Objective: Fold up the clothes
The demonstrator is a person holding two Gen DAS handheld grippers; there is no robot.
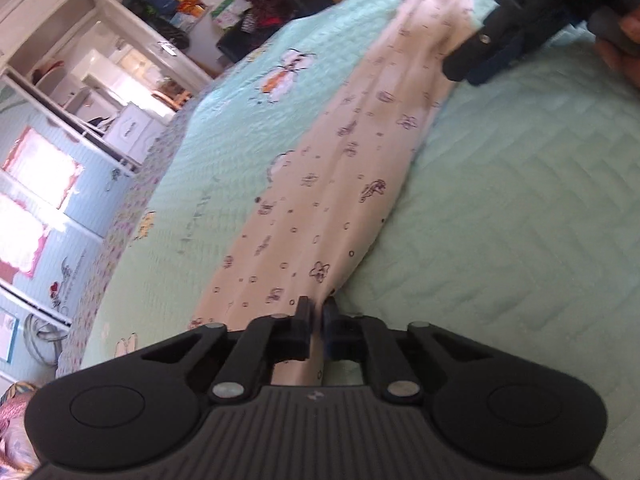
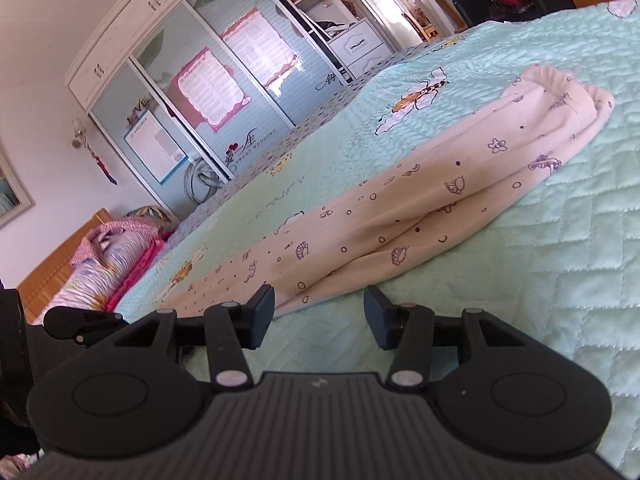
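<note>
Cream patterned trousers lie stretched out in a long strip on the mint quilted bedspread. My left gripper is shut on the near end of the trousers, the cloth pinched between its fingers. In the left wrist view my right gripper hovers beside the far, waistband end, held by a hand. From the right wrist view the trousers run from the elastic waistband at upper right down to the left. There my right gripper stands open just above the bedspread, at the trousers' near edge, nothing between its fingers.
The bedspread extends to the right. A wardrobe with mirrored sliding doors and a white drawer unit stand beyond the bed. Folded bedding lies by the wooden headboard. Shelves with clutter are at far left.
</note>
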